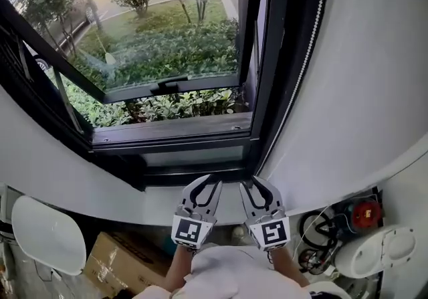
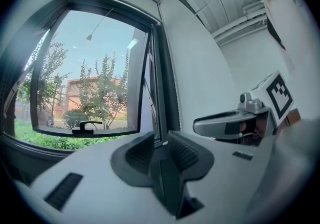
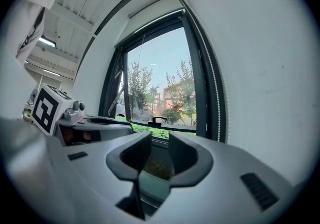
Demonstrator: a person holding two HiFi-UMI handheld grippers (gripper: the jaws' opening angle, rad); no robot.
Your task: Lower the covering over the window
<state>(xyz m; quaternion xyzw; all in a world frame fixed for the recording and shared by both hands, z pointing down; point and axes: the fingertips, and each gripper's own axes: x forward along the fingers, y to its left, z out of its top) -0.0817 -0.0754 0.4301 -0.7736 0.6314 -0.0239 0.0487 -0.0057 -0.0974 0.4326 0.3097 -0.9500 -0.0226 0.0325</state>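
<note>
Covering: not down, nowhere over window [image 1: 167, 129]; probably rolled up above, out of sight. One bead chain [image 1: 308, 50], long axis top to bottom along frame's right edge, ahead and to the right of both grippers. Nearer to right gripper [image 1: 258, 184] than left gripper [image 1: 207, 184]. Two grippers, each with jaws slightly apart, empty.

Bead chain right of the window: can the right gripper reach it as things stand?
Probably yes. The right gripper is open and empty, and the bead chain hangs exposed beside the frame, up and to the gripper's right, with nothing between them.
</note>
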